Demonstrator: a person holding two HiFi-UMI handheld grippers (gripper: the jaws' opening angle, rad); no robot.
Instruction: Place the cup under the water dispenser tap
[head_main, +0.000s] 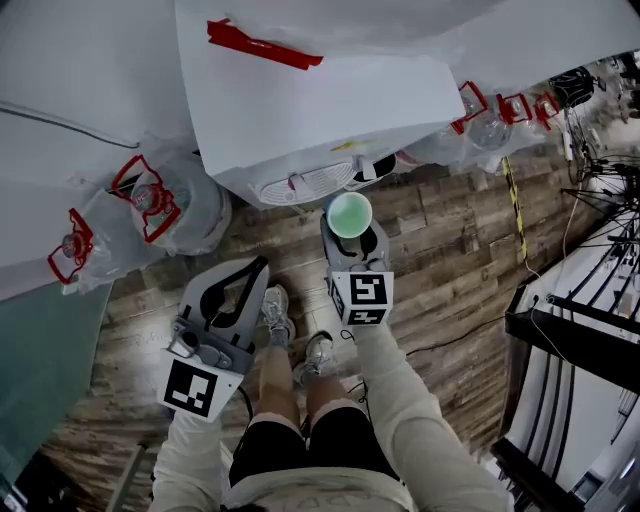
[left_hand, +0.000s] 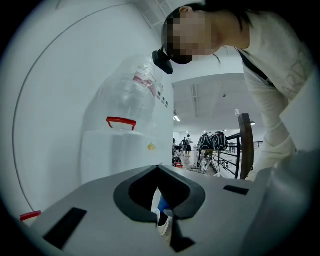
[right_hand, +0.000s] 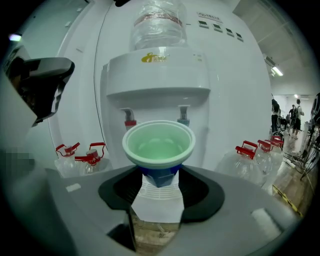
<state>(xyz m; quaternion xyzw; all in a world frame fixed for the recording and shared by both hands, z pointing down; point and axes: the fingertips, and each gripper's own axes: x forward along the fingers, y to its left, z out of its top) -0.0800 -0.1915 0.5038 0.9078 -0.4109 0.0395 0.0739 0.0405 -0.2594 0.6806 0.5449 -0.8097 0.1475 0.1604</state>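
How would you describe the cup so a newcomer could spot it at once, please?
Find the white water dispenser. In front of it, the right hand-held gripper holds a pale green round plastic cup. Unlike the clear red-handled bottles around, it is green and open-topped.

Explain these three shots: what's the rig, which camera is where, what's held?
No robot arm: a person holds a hand-held two-jaw gripper in each hand. The head view looks steeply down on both grippers, the person's legs and the wooden floor. The other two cameras ride on the grippers, looking along their jaws. The right gripper has its jaws closed on a green-lined cup, in front of the water dispenser and its two taps. The left gripper is shut and empty. Water bottles with red handles stand on the floor.
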